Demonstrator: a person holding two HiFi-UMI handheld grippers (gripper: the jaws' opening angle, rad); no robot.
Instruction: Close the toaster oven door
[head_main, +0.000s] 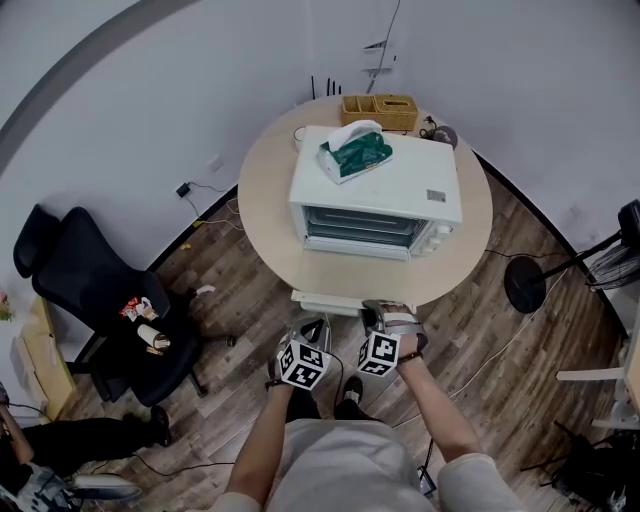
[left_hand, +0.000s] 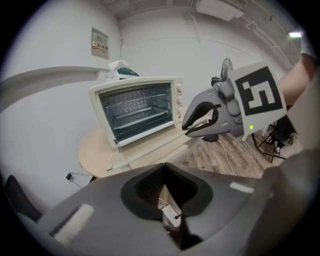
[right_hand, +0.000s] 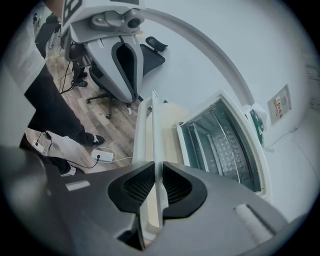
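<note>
A white toaster oven (head_main: 375, 195) stands on a round wooden table (head_main: 265, 200), its cavity open toward me. Its door (head_main: 335, 300) hangs out level over the table's near edge. My right gripper (head_main: 378, 312) is shut on the door's front edge; in the right gripper view the thin white door (right_hand: 156, 145) runs between the two pads of my right gripper (right_hand: 159, 187). My left gripper (head_main: 310, 330) hovers just left of it, apart from the door, jaws shut with nothing in them (left_hand: 165, 187). The left gripper view shows the oven (left_hand: 137, 110) and the right gripper (left_hand: 200, 120) at the door.
A green-and-white tissue pack (head_main: 355, 150) lies on the oven's top. A wooden organiser (head_main: 380, 110) sits behind it. A black office chair (head_main: 100, 300) stands at left, a round stand base (head_main: 525, 285) at right. Cables and a white adapter (right_hand: 102, 156) lie on the wood floor.
</note>
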